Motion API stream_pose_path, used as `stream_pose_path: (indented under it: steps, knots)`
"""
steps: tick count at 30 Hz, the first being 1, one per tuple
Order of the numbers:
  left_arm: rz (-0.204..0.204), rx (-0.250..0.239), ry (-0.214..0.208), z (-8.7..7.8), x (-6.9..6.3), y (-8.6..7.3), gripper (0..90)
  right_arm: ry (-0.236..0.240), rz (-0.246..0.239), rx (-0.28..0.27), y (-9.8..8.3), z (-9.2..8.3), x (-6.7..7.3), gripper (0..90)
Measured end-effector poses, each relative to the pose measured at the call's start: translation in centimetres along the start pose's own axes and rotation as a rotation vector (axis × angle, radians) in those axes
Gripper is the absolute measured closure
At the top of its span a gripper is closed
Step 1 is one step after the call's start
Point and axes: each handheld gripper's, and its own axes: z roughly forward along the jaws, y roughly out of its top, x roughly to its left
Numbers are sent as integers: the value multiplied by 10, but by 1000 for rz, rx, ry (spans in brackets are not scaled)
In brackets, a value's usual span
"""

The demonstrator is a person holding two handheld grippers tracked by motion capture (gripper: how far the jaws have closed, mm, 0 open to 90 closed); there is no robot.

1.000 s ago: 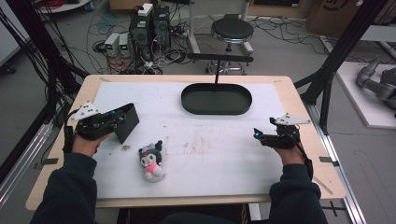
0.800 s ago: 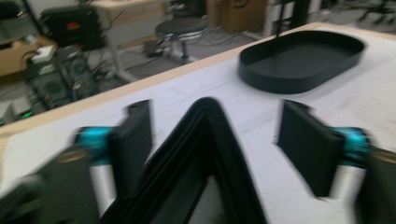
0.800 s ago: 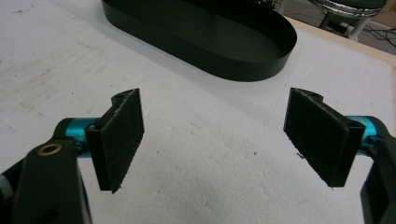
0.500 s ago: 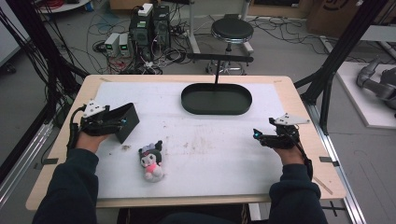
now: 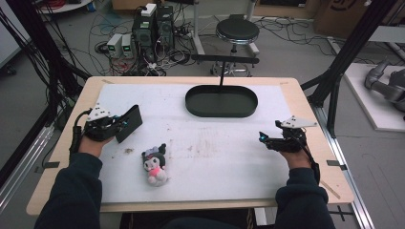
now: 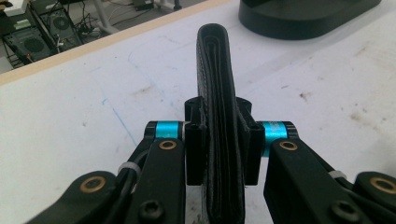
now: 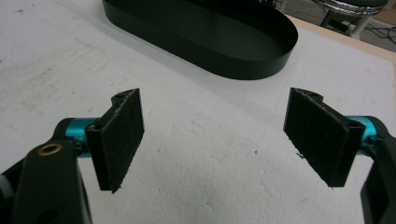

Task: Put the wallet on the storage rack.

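Note:
A black folded wallet stands on edge at the left of the white mat, held just off it. My left gripper is shut on it, and in the left gripper view the wallet rises between the jaws with its fold facing the camera. A black oval tray lies at the back centre, and the same tray is ahead of my right gripper. My right gripper hovers at the right of the mat, open, with nothing between its pads.
A small plush toy with black ears and a pink body lies on the mat near the front, right of my left hand. A black bar on a post stands behind the tray. The wooden table edge runs close to my right hand.
My left hand has shifted a little to the right and the wallet has turned more edge-on. The right gripper has barely moved.

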Motion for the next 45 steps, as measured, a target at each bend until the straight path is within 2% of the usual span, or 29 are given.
stream_pose_path:
  steps: [6, 12, 16, 21, 27, 32, 36, 40, 45]
  knots:
    - [-79, -89, -19, -5, 3, 8, 766, -2, 2, 1, 0, 0, -1, 205]
    - [-101, -153, -48, -8, 3, 27, 766, 0, 3, -2, 0, 0, 0, 205]
    - [-69, -168, -84, -1, -1, 46, 767, -2, 9, -7, 1, 0, 0, 205]
    - [-10, -169, -135, 14, -12, 77, 766, -5, 10, -11, 1, 1, -2, 205]
    - [45, -157, -191, 44, -27, 112, 766, -1, 22, -18, 1, 0, -3, 205]
    - [54, -129, -224, 72, -40, 135, 765, 1, 27, -24, 1, -1, -4, 205]
    - [65, -118, -240, 92, -50, 146, 765, 2, 29, -30, 1, -1, -6, 205]
    - [65, -112, -249, 111, -59, 151, 765, 1, 34, -37, 1, -2, -7, 205]
    - [84, -76, -247, 134, -68, 157, 765, 3, 34, -39, 1, -2, -8, 205]
